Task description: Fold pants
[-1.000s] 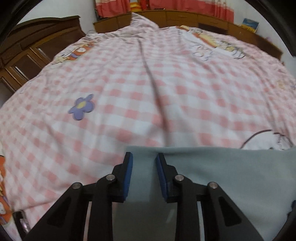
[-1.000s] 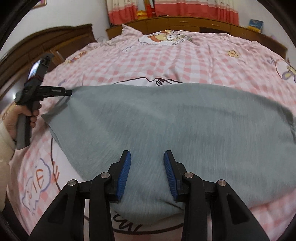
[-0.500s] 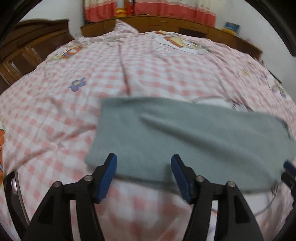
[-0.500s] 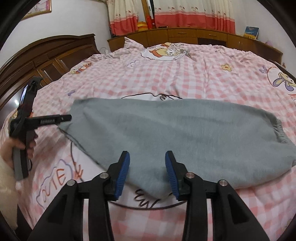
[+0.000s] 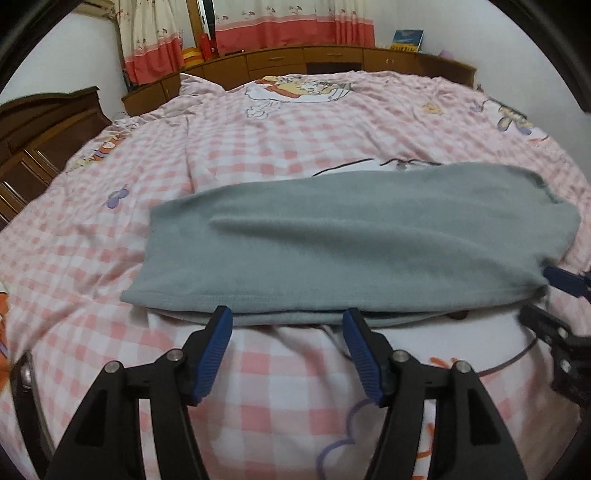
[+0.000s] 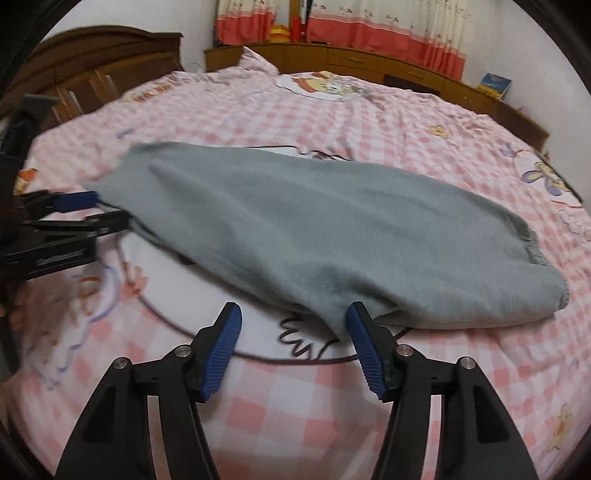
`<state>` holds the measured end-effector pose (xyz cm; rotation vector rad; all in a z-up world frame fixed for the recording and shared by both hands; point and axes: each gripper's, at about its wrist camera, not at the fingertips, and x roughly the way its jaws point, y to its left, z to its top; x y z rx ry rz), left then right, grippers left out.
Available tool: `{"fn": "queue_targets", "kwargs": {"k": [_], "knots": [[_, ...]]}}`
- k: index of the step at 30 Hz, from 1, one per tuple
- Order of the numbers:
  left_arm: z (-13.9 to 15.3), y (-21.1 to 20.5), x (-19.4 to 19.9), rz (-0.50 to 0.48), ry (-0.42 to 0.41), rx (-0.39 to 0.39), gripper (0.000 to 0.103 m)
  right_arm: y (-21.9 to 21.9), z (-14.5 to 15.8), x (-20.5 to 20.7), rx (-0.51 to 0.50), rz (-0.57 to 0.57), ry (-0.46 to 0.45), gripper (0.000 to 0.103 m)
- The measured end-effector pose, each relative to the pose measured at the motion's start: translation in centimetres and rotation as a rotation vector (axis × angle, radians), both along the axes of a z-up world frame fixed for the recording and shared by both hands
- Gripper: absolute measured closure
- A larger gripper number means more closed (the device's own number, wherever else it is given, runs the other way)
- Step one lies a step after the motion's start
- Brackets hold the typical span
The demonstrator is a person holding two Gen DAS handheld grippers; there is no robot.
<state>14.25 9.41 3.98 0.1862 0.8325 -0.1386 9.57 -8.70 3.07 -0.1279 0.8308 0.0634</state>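
Observation:
The grey pants (image 5: 354,251) lie folded lengthwise in a long band across the pink checked bedspread (image 5: 258,155). My left gripper (image 5: 286,325) is open and empty, just short of the near hem at the left part of the pants. My right gripper (image 6: 291,325) is open and empty at the near edge of the pants (image 6: 332,236), its right finger touching the cloth. The elastic waistband (image 6: 532,243) is at the right end. The left gripper also shows in the right wrist view (image 6: 85,210), by the left end.
A dark wooden wardrobe (image 5: 40,125) stands to the left of the bed. A low wooden cabinet (image 5: 332,59) runs along the far wall under red and white curtains (image 5: 258,22). The bed's near edge lies below both grippers.
Both grippers have let go of the pants, opened wide and drawn back toward the near edge. The pants now lie flat on the bed.

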Motion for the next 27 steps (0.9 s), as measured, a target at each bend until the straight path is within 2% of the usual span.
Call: {"fn": "queue_targets", "kwargs": {"k": [3, 9, 14, 18, 21, 27], "knots": [[0.7, -0.5, -0.2, -0.039, -0.001, -0.042, 0.038, -1.0, 0.9, 0.6, 0.014, -0.058, -0.037, 0.042], [1.9, -3.0, -0.7, -0.166, 0.008, -0.148, 0.037, -3.3, 2.0, 1.3, 0.165, -0.111, -0.058, 0.042], [0.6, -5.8, -1.1, -0.266, 0.057, -0.091, 0.037, -3.8, 1.7, 1.4, 0.18, -0.114, -0.06, 0.042], [-0.7, -7.6, 0.1, -0.304, 0.101, -0.065, 0.037, -4.1, 1.7, 1.3, 0.202, -0.108, -0.053, 0.042], [-0.9, -8.3, 0.6, -0.313, 0.094, -0.06, 0.037, -4.1, 1.9, 0.6, 0.19, -0.073, -0.035, 0.042], [-0.4, -8.0, 0.5, -0.296, 0.057, -0.108, 0.037, -3.2, 1.0, -0.7, 0.072, -0.008, -0.025, 0.042]]}}
